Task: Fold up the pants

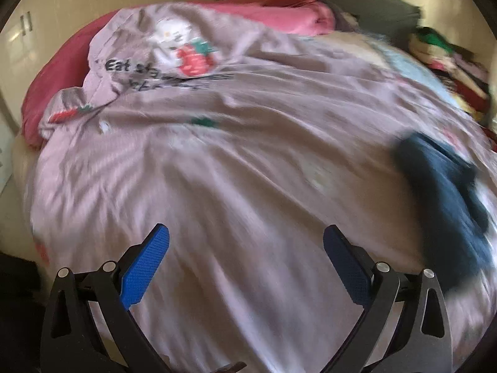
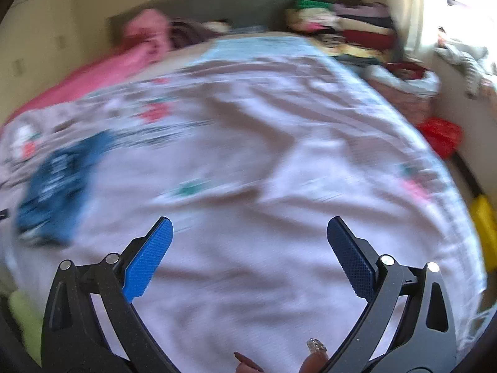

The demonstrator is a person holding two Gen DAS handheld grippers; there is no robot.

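Left wrist view: dark blue pants lie bunched on the pale pink printed bedcover, off right, untouched. Left claw and right claw both gape empty, so by my read folding hasn't started.

You can read only 1 piece of print, and it stands on the pale pink bedcover in your left wrist view. Just below and left of the cartoon white cat holding a strawberry, dark letters spell "Eat". The word after it starts with "s" and then smears into blur. A second line of lettering sits just under that first line, too blurred to make out. In your right wrist view the same dark lettering on the bedcover shows only as streaks, and you cannot read any of it.
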